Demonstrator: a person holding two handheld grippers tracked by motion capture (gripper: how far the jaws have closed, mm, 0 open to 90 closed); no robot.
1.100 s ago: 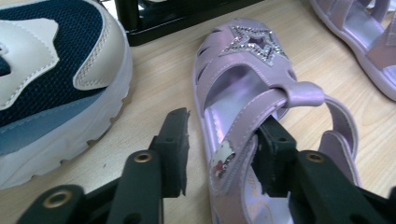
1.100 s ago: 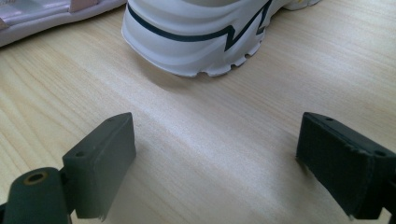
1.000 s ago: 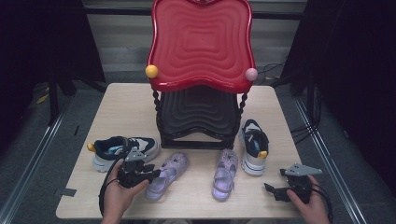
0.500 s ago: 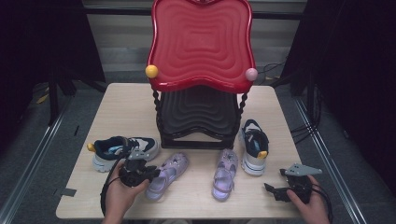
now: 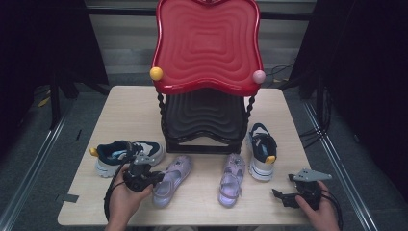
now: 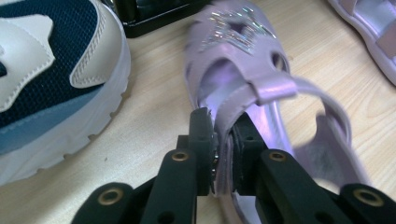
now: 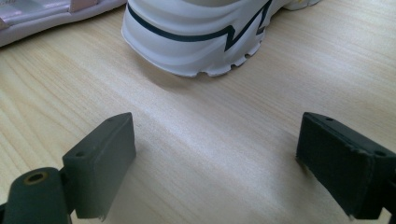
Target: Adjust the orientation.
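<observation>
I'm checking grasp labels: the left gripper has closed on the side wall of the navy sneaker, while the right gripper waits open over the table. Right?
Not quite. The left gripper has just been closing on the side wall of the lilac sandal, not the navy sneaker beside it; the left gripper view shows this. The right gripper does wait open over the table.

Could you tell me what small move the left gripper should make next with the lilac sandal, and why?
Probably a short, straight lift. The left gripper has just been closing and now pinches the side wall of the lilac sandal, which lies on the table close to the navy and white sneaker. The two-tier shoe rack behind looks the likely destination.
</observation>
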